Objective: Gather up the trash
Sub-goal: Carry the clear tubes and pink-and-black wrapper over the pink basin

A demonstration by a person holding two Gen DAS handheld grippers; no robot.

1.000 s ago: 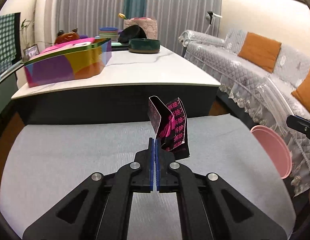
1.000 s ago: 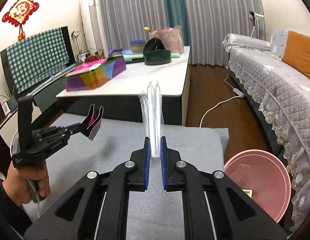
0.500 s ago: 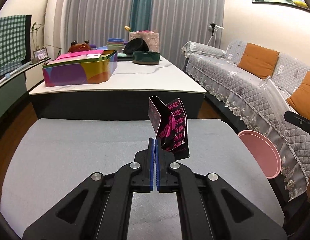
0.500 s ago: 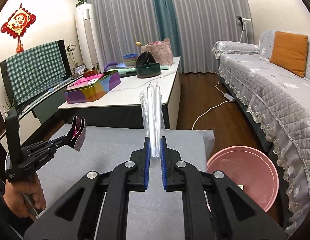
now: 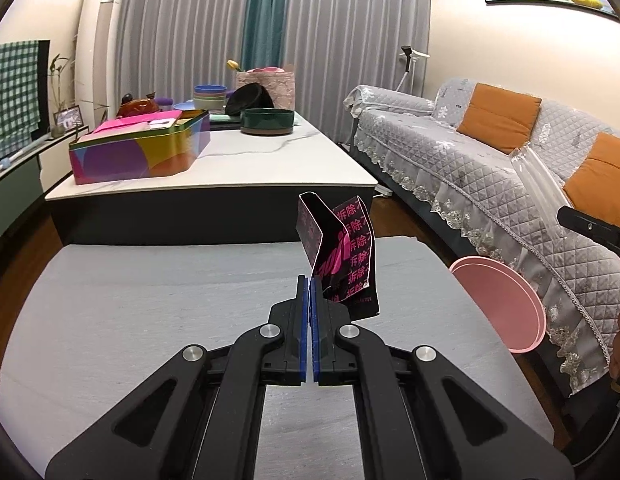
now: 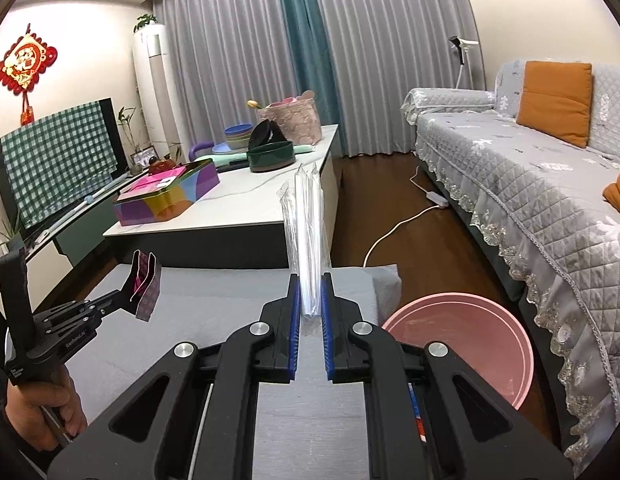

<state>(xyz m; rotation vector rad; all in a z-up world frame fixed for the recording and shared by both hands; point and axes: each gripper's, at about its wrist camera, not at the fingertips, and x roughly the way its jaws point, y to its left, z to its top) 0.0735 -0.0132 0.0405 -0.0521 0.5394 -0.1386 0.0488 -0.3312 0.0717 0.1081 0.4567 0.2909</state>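
While both hands have carried their loads across the grey mat (image 5: pixel 149 320), the pink bin (image 6: pixel 462 340) has slid from the right edge toward the lower right of each view, so it now sits nearer the claws. The left gripper (image 5: pixel 310 292) is clamped fully on a black-and-pink wrapper (image 5: pixel 342 256), which stands upright at frame centre. The right gripper (image 6: pixel 310 296) is pinched nearly closed on a clear plastic sleeve (image 6: pixel 307 240), upright at its frame centre. Neither grip has altered. Both pieces hang above the mat, left of the bin, so the drop is likely next, the right hand being closer.
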